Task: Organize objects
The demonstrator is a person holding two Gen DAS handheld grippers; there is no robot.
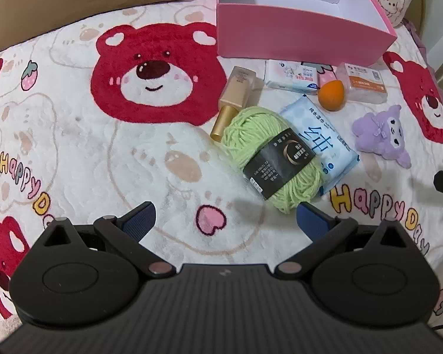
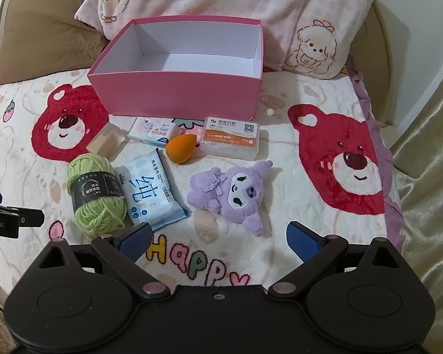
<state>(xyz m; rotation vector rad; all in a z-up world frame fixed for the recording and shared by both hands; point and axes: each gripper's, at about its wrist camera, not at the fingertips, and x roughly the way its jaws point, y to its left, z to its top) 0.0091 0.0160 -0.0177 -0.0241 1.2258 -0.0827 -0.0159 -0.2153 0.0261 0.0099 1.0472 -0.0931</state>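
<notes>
An empty pink box (image 1: 295,34) (image 2: 174,91) stands at the back of the bed. In front of it lie a green yarn ball (image 1: 273,156) (image 2: 94,188), a blue wipes pack (image 1: 322,138) (image 2: 152,191), a gold-capped bottle (image 1: 236,94) (image 2: 104,141), an orange sponge (image 1: 330,94) (image 2: 181,144), a tissue pack (image 1: 292,78) (image 2: 155,131), a clear floss box (image 1: 364,84) (image 2: 231,137) and a purple plush (image 1: 381,135) (image 2: 233,188). My left gripper (image 1: 226,221) is open, just short of the yarn. My right gripper (image 2: 218,239) is open, just short of the plush.
Everything lies on a white blanket with red bears (image 1: 159,85) (image 2: 351,159). A brown pillow (image 1: 73,3) (image 2: 47,41) and a printed pillow (image 2: 251,6) lie behind the box. The left gripper's side shows at the left edge of the right wrist view (image 2: 11,221).
</notes>
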